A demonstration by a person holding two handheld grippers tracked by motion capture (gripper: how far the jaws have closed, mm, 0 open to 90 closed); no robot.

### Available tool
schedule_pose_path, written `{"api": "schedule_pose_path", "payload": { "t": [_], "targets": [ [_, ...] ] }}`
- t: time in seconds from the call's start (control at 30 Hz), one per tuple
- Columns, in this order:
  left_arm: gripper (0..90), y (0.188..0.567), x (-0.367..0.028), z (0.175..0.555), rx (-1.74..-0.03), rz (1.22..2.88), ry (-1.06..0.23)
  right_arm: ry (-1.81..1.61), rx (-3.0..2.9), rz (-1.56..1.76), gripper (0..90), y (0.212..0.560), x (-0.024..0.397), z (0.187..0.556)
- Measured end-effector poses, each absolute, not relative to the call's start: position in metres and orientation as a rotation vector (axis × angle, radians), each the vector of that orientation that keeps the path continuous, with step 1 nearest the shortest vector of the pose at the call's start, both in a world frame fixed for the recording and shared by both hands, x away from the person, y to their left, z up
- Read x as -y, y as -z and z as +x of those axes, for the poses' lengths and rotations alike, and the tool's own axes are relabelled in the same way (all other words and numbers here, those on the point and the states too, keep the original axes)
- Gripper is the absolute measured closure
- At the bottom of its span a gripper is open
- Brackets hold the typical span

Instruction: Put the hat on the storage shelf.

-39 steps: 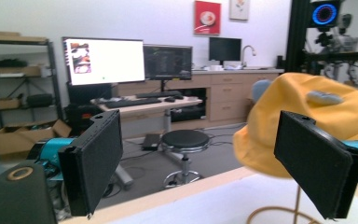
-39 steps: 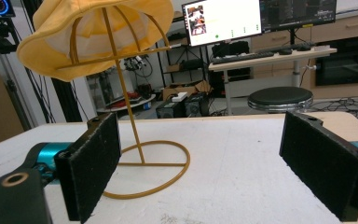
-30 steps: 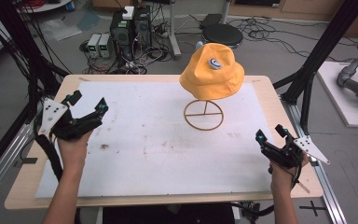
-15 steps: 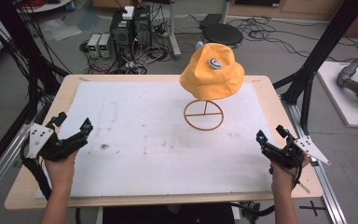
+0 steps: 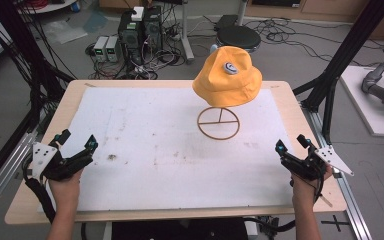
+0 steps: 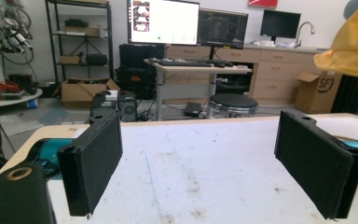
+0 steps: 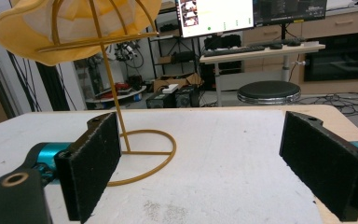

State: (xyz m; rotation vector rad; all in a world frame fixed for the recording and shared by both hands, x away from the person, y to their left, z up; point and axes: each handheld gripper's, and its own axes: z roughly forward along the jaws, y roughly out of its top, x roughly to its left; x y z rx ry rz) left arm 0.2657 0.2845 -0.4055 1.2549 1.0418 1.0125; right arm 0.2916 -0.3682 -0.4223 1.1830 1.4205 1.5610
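— Where is the hat?

— I see the yellow hat (image 5: pixel 227 76) sitting on top of a thin gold wire stand (image 5: pixel 218 122), toward the far right part of the white mat (image 5: pixel 170 145) that covers the table (image 5: pixel 300 120). The stand's round base ring lies flat on the mat; its stem goes up into the hat. A small grey badge shows on the crown.

— And my grippers?

— My left gripper (image 5: pixel 76 148) hovers at the near left corner of the mat, well apart from the hat. Its jaws stand wide apart with nothing between them; in the left gripper view I see bare mat between the black pads (image 6: pixel 93 165) and a bit of hat brim (image 6: pixel 354 44) at the upper right.

— The right one?

— My right gripper (image 5: pixel 291 144) sits at the near right edge, also well apart from the stand. Jaws spread wide, holding nothing. The right gripper view looks up under the hat (image 7: pixel 74 23); the stand (image 7: pixel 121 126) rises just past the left pad.

— Anything beyond the table?

— A black stool (image 5: pixel 237 36) and boxes of electronics (image 5: pixel 130 37) on the floor.
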Motion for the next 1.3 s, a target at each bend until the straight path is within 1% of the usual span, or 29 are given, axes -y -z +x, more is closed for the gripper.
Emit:
{"api": "schedule_pose_path", "payload": {
  "t": [0.37, 1.3],
  "targets": [
    [15.4, 0.4063, -0.2886, 0.2606, -1.040, 1.267, -1.022, -1.570, -1.407, 1.170, 12.3, 0.4183, 0.3678, 0.2899],
    [15.4, 0.4087, -0.2889, 0.2630, -1.041, 1.283, -0.998, -1.540, -1.425, 1.126, 12.3, 0.4144, 0.3642, 0.2880]
  ]
}}
